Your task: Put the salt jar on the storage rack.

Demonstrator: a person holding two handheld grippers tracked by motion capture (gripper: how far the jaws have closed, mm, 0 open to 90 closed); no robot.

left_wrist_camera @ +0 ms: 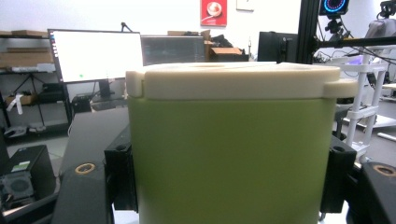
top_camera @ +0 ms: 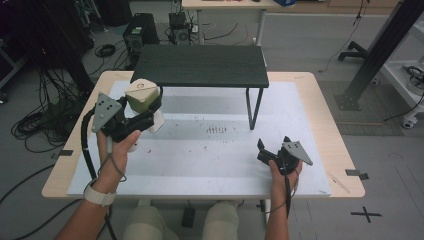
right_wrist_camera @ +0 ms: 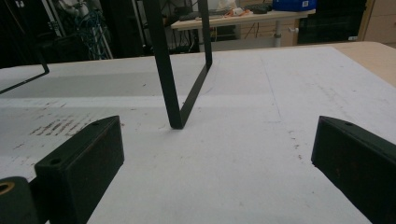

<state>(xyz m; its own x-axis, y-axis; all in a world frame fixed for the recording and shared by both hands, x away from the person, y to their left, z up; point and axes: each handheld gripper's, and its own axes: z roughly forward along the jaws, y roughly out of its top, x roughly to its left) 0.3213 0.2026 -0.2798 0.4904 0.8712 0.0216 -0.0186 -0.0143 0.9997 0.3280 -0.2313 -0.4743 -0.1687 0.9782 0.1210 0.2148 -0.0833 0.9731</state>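
Even indoor light, soft pictures

The monitor point(left_wrist_camera: 95, 55) glares blown-out white; the green container point(left_wrist_camera: 231, 158) is blurred close up; the shelf point(top_camera: 200, 65) casts a faint shadow on the table point(top_camera: 295, 130).

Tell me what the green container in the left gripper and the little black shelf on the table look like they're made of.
Green container: probably plastic, with a smooth matte olive body and a cream lid with moulded-looking tabs. The left gripper is clamped on it.
Black shelf: its top looks like dark wood-grain board, since faint streaks show; its thin legs look like matte black flat metal bar.
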